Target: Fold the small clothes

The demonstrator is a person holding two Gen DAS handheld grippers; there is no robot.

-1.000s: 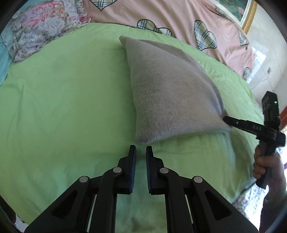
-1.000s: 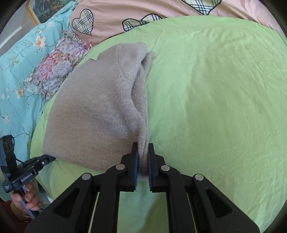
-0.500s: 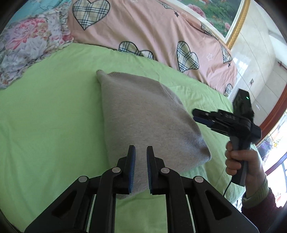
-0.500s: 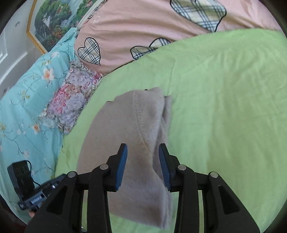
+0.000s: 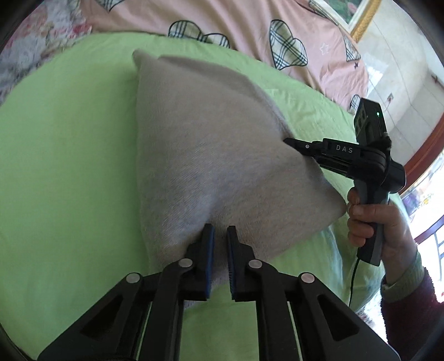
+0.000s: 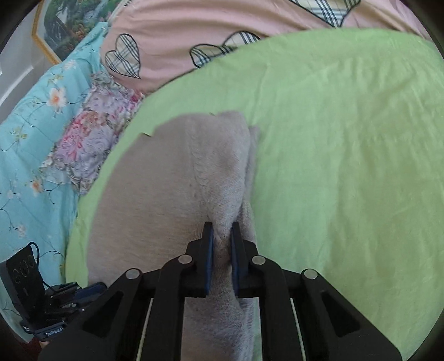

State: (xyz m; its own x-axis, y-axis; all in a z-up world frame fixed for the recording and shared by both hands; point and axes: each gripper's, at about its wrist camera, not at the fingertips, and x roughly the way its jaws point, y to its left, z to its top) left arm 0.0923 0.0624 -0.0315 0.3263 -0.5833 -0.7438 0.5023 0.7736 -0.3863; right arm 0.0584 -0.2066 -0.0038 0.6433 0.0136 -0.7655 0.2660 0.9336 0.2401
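Observation:
A grey knitted sweater (image 5: 211,144) lies folded on the green bed sheet (image 5: 63,144). My left gripper (image 5: 220,236) is shut on its near edge, cloth pinched between the blue pads. My right gripper (image 6: 221,233) is shut on a fold of the same sweater (image 6: 172,188) near its right side. In the left wrist view the right gripper (image 5: 288,142) bites into the sweater's right edge, held by a hand. The left gripper's body (image 6: 55,302) shows at the lower left of the right wrist view.
A pink quilt with plaid hearts (image 5: 249,30) lies behind the sweater. A floral cushion (image 6: 91,144) and a turquoise floral cover (image 6: 30,133) lie to the left. The green sheet (image 6: 347,166) spreads wide to the right. A framed picture (image 6: 69,25) hangs at the back.
The right gripper opened, moved up along the sweater's right side and shut on a fold again. The left gripper moved forward and its pads now pinch the near edge.

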